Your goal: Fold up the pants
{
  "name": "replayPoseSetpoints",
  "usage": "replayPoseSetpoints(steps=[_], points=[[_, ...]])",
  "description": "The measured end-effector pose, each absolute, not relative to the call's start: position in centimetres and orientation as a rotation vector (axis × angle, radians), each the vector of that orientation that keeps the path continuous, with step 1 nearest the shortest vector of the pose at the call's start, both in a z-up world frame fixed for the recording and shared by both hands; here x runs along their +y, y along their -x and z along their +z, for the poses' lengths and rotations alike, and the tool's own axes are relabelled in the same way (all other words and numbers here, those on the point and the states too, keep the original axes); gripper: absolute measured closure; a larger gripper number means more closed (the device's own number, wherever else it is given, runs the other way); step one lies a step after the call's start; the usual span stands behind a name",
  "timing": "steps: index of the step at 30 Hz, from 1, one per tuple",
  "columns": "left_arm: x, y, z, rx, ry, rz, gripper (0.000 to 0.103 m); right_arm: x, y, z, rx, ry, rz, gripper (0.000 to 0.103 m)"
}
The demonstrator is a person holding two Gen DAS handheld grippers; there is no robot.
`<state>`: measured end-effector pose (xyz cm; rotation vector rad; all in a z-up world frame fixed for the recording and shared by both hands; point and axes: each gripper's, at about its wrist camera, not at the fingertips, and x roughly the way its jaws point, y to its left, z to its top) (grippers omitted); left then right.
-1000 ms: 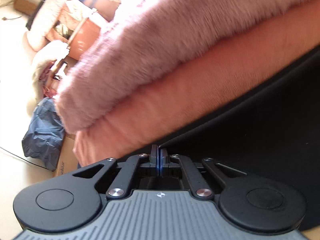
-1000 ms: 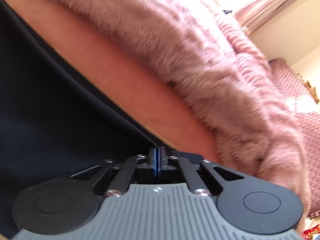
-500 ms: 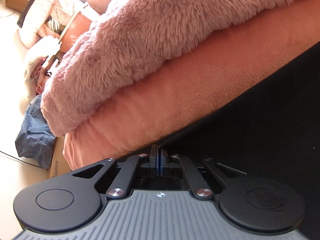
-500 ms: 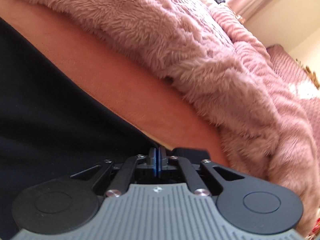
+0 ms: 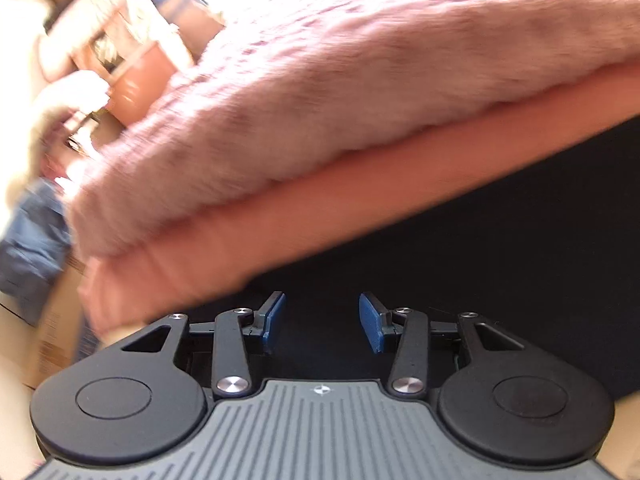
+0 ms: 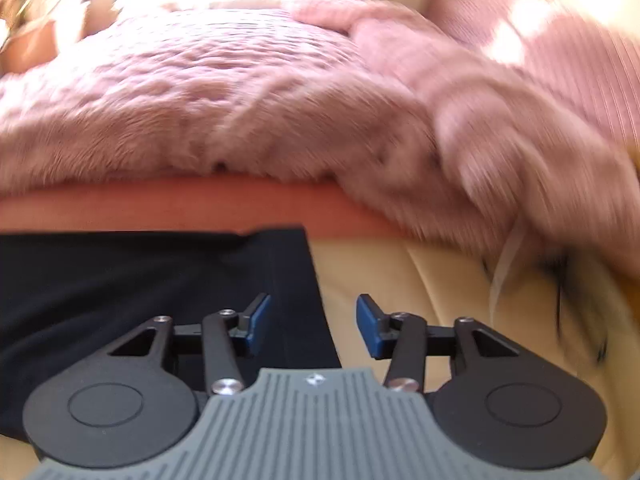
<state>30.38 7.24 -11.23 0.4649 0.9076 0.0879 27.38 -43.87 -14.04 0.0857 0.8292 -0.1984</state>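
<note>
The black pants (image 5: 460,248) lie flat on the bed in front of a folded pink blanket. In the left wrist view my left gripper (image 5: 320,322) is open and empty just over the black cloth. In the right wrist view the pants (image 6: 132,280) fill the lower left, and their right edge runs down under my right gripper (image 6: 313,323). That gripper is open and empty, with its left pad (image 6: 256,320) over the cloth and its right pad over the cream sheet (image 6: 420,280).
A fluffy pink blanket (image 6: 240,112) with an orange underside (image 5: 320,208) lies just beyond the pants. More pink bedding (image 6: 560,64) is at the right. A blue garment (image 5: 28,252) and orange furniture (image 5: 136,80) stand beyond the bed's left end.
Both grippers were shut on the edge of the black pants and are now open. The cloth has dropped flat on the bed. The right view has swung level and both views are blurred.
</note>
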Motion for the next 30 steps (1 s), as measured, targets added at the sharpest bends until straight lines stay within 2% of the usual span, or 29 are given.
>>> replayPoseSetpoints(steps=[3,8,12,13,14,15,17,19,22,30], points=[[6.0,-28.9,-12.2,0.947,-0.42,0.069,0.064,-46.3,-24.0,-15.0,0.813,-0.368,-0.262,0.06],[5.2,-27.6,-13.3,0.989,-0.35,0.072,0.07,-49.6,-20.8,-18.4,0.728,-0.882,-0.295,0.056],[5.3,-28.1,-13.4,1.018,-0.3,0.097,0.074,-49.5,-21.0,-21.1,0.66,-1.093,-0.294,0.053],[5.3,-28.3,-13.4,1.029,-0.291,0.098,0.076,-49.3,-21.1,-21.4,0.645,-1.098,-0.302,0.054],[5.4,-28.4,-13.3,1.04,-0.283,0.099,0.076,-49.1,-21.2,-21.4,0.638,-1.077,-0.313,0.066],[5.5,-28.7,-13.2,1.05,-0.274,0.1,0.08,-49.1,-21.3,-21.4,0.64,-1.056,-0.316,0.073],[5.4,-28.8,-13.1,1.076,-0.269,0.095,0.088,-49.7,-21.1,-21.4,0.635,-1.07,-0.318,0.098],[5.2,-28.9,-13.0,1.102,-0.275,0.083,0.097,-50.3,-20.3,-19.7,0.591,-1.022,-0.298,0.101],[4.2,-28.4,-12.8,1.12,-0.271,0.005,0.098,-50.9,-19.6,-17.4,0.638,-0.834,-0.351,0.102],[2.0,-27.7,-13.0,1.116,-0.292,-0.037,0.098,-53.6,-18.2,-19.7,0.744,-0.755,-0.432,0.102]])
